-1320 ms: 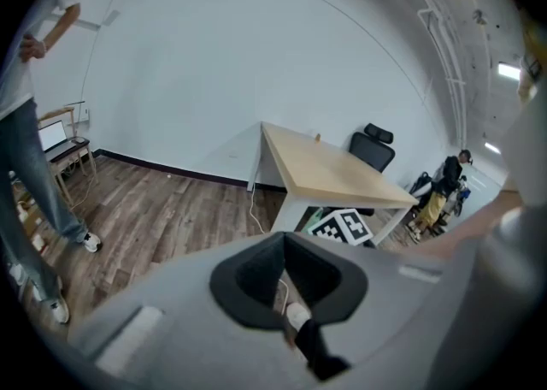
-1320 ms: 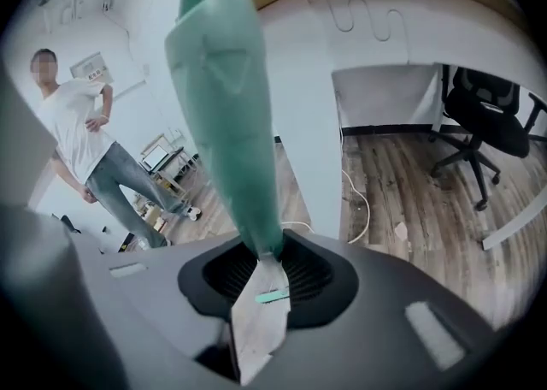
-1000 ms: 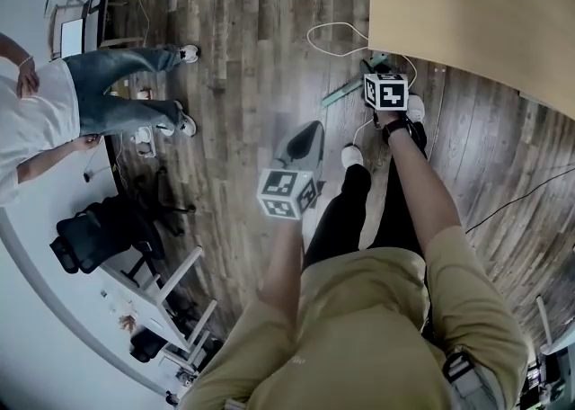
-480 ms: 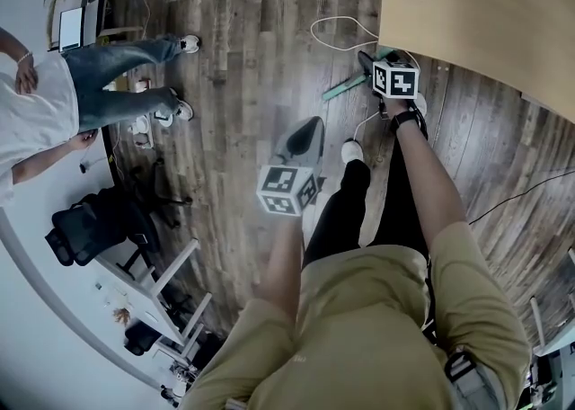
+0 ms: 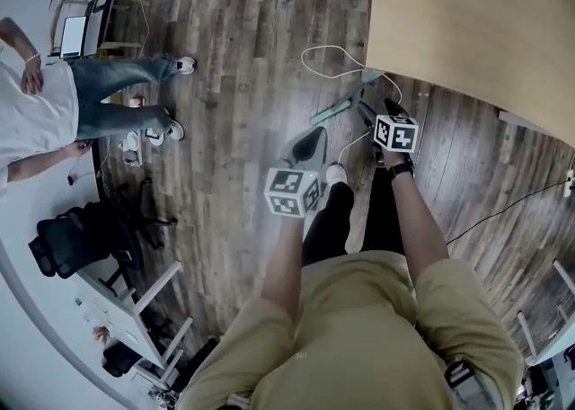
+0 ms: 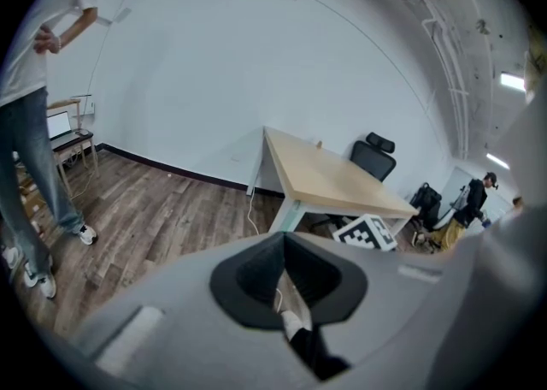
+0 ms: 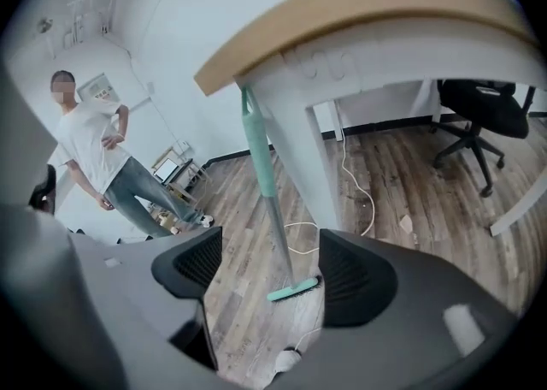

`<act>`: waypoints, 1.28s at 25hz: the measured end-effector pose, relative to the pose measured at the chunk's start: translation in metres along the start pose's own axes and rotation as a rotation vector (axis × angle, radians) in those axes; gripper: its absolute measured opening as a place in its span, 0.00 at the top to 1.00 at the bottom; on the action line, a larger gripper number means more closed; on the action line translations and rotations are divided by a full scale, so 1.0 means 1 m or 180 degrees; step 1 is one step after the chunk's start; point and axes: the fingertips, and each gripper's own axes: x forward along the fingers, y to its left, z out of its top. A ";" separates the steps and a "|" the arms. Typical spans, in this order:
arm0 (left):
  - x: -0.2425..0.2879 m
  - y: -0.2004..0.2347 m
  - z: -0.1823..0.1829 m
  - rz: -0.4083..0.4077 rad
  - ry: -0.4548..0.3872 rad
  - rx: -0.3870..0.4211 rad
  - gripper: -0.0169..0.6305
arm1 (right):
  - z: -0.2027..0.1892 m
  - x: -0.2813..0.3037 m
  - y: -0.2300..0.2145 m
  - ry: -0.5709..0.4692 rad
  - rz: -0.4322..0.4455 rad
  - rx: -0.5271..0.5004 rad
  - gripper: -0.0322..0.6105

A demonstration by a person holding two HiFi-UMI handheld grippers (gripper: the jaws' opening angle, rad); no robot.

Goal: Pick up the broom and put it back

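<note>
The broom has a teal grip, a grey shaft [image 7: 267,209] and a teal head [image 7: 293,291]. It leans upright against the white table leg [image 7: 301,144], its head on the wood floor. In the head view the broom head [image 5: 331,111] lies by the table's corner. My right gripper [image 7: 272,270] is a little back from the shaft, its jaws opening wide; the shaft shows between the pads, untouched. In the head view the right gripper [image 5: 370,117] sits just short of the broom. My left gripper [image 5: 305,142] hangs over the floor, shut and empty, also in its own view [image 6: 286,273].
The light wooden table [image 5: 467,22] fills the upper right. A white cable [image 5: 328,50] loops on the floor by the table leg. A person in a white T-shirt and jeans [image 5: 63,111] stands left. Black office chairs [image 5: 81,237] [image 7: 483,110] stand nearby.
My right gripper has opened and drawn back from the broom, which stays leaning on the table leg. The left gripper has hardly moved. The bystander shifted their feet.
</note>
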 end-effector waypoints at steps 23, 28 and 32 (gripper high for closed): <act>-0.131 -0.110 0.193 -0.0343 -0.1306 0.0593 0.97 | 0.202 -0.335 0.184 -0.2235 0.0041 -0.0816 0.94; -0.195 -0.131 0.237 -0.0269 -0.1734 0.0961 0.97 | 0.220 -0.379 0.240 -0.2466 0.0113 -0.1151 0.94; -0.238 -0.134 0.257 -0.0185 -0.1984 0.1090 0.97 | 0.226 -0.402 0.284 -0.2620 0.0207 -0.1394 0.94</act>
